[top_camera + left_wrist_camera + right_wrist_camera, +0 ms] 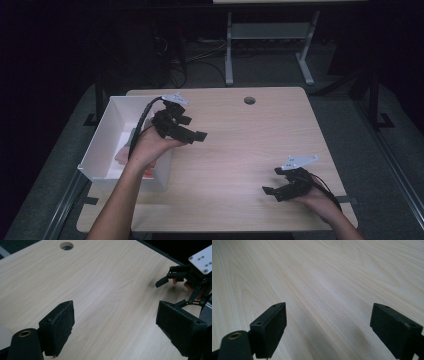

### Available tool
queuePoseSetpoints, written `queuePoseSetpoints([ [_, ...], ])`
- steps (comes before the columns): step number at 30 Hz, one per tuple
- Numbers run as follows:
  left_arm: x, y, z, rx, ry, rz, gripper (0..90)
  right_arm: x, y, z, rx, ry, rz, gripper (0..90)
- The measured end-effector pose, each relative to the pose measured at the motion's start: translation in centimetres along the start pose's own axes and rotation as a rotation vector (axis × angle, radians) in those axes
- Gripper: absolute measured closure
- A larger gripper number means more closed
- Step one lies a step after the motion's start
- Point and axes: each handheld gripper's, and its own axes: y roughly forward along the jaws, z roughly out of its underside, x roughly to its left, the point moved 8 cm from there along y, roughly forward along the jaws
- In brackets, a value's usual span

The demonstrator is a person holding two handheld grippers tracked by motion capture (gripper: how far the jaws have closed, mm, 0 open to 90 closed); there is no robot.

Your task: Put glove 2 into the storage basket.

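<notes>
My left gripper (192,134) and right gripper (274,192) hold their fingers spread, empty. The flat packet (123,152) in the white bin (112,111) looks light and floppy; I'd pinch an edge.

A tray (112,131) is being kept at the counter's (240,150) left edge, with the left claw (192,136) just beside it and the right claw (272,192) well apart, near the front right corner.

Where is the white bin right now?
In the high view the white bin sits at the table's left edge, just beside the left gripper.
</notes>
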Motion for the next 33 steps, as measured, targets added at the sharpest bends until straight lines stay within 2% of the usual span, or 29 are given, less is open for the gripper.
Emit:
queuePoseSetpoints([
  [4, -0.9, 0.9, 0.1, 0.009, 0.013, 0.015, 14.8, 0.0, 0.0, 0.0, 0.001, -0.001, -0.001, 13.4],
  [10, -3.0, 3.3, 0.8, 0.052, 0.056, 0.032, 14.8, 0.0, 0.0, 0.0, 0.001, -0.001, -0.002, 13.4],
  [14, -4.3, 5.4, 1.7, 0.065, 0.060, 0.043, 14.8, 0.0, 0.0, 0.0, 0.002, -0.005, -0.002, 13.4],
  [17, -4.8, 6.1, 2.1, 0.075, 0.061, 0.052, 14.8, 0.1, 0.0, 0.0, 0.002, -0.005, -0.002, 13.4],
  [20, -5.3, 7.1, 2.9, 0.098, 0.081, 0.059, 14.8, 0.1, 0.0, 0.1, 0.002, -0.006, -0.003, 13.4],
  [26, -6.1, 9.2, 4.6, 0.108, 0.090, 0.072, 14.7, 0.1, 0.1, 0.1, 0.003, -0.007, -0.004, 13.4],
  [28, -6.1, 9.6, 5.2, 0.118, 0.110, 0.077, 14.6, 0.1, 0.1, 0.2, 0.005, -0.007, -0.003, 13.5],
  [30, -6.3, 10.2, 5.7, 0.112, 0.105, 0.081, 14.6, 0.1, 0.1, 0.2, 0.007, -0.009, -0.004, 13.4],
  [33, -6.3, 10.7, 6.6, 0.123, 0.130, 0.080, 14.6, 0.1, 0.1, 0.2, 0.011, -0.006, -0.005, 13.4],
])
